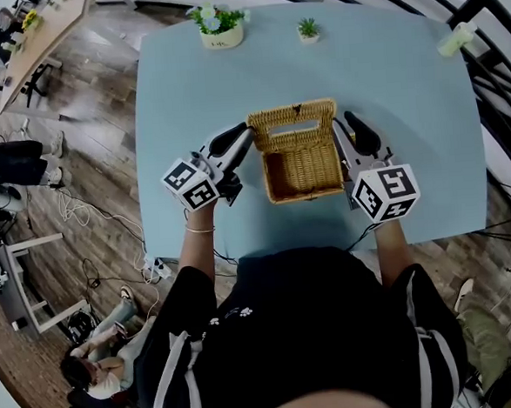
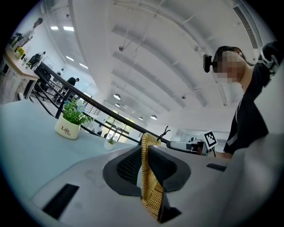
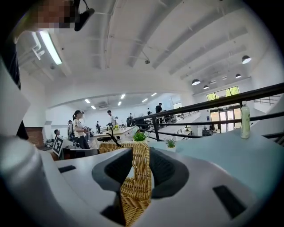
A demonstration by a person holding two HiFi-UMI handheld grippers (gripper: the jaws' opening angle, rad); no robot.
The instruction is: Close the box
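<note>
One blue table (image 1: 416, 126); one woven box (image 1: 310, 167) on it, with one lid (image 1: 292, 121); two grippers, the left gripper (image 1: 246, 139) at the box's left side and the right gripper (image 1: 342, 125) at its right side; two cubes with square marks, the left cube (image 1: 190, 183) and the right cube (image 1: 386, 192), one on each gripper; two little plants in pots at the far side, the big pot (image 1: 221, 28) more to the left, the small pot (image 1: 309, 32) more to the right; one pale bottle (image 1: 455, 38) at the far right corner; one person (image 1: 317, 334) at the near edge.
</note>
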